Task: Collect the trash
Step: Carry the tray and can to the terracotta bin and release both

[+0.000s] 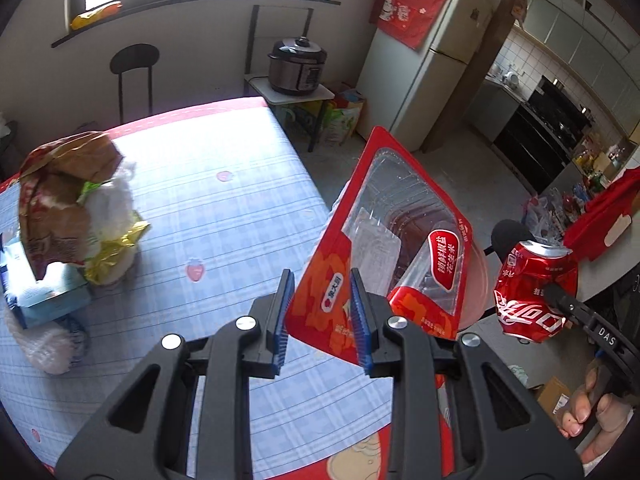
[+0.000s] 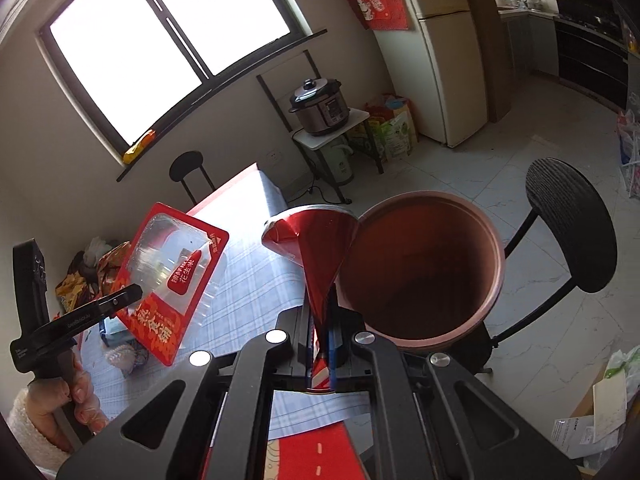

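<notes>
Nearest the lens, at the bottom centre of the left wrist view, our left claw (image 1: 322,316) is clamped on the lower corner of a red snack package (image 1: 384,240) with a clear window; the blue pads (image 1: 357,312) pinch the flat film, so the pack stands up and tilts toward the right of the frame. In the right wrist view our right claw (image 2: 320,336) is squeezed fully together on the flattened end of a crushed red cola can (image 2: 316,240), which fans upward above the jaws.

Both pieces hang off the table (image 1: 224,208), carried in the air. The can's top sits beside the rim of a brown round bin (image 2: 432,268), centre right, its mouth open and seemingly empty; we judge both items are headed there.

More trash remains at the left of the left wrist view: a heap of wrappers and bags (image 1: 76,208) on the checked cloth. A black chair (image 2: 568,224) stands just beyond the bin.
</notes>
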Available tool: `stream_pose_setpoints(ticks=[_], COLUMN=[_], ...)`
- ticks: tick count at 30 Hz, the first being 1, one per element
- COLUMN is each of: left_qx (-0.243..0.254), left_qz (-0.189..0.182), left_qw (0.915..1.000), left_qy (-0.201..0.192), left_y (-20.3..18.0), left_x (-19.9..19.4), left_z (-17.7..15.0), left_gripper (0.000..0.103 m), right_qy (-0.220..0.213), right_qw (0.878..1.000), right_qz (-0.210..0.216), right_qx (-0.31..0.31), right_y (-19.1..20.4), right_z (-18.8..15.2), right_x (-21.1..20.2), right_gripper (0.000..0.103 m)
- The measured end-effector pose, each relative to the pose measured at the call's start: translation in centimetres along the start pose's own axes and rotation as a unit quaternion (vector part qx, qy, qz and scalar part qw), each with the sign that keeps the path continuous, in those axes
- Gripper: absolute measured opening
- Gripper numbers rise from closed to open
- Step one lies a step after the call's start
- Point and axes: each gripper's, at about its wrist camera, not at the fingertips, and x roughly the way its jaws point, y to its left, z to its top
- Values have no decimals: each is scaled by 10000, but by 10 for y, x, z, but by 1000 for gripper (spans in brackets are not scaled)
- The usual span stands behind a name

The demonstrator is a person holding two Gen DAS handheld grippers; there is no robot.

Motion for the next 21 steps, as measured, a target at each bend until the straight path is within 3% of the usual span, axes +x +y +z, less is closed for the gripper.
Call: stream_pose_setpoints(ticks=[6,9,14,19,20,21], left_qx=[423,475,280,500,449,386], left_qz=[-375,-339,-191,41,-4,-128], left_qw=[9972,9947,9904,9866,9862,9855], left_qy=[486,851,1343,1555,1595,1648], left_y=[-83,-112,-139,-155,-154,-154], left_x=[81,130,202,237,240,242], left_z=[12,13,15,7,5,3], left_gripper=[30,30,30,31,34,42], right_qy=[-48,-64,-13,61,67,75], right_qw=[9991,9982,9965,9955,9953,9952], right_qz=[-333,-454,-588,-648,-653,-654], right_qx=[260,394,589,683,706,728], right_y=[-52,-71,-94,-106,-107,-108], right_z=[1,-1,-8,-14,-15,-15], right_x=[-12,-16,-17,-16,-16,-15], right_gripper=[6,6,6,6,6,6])
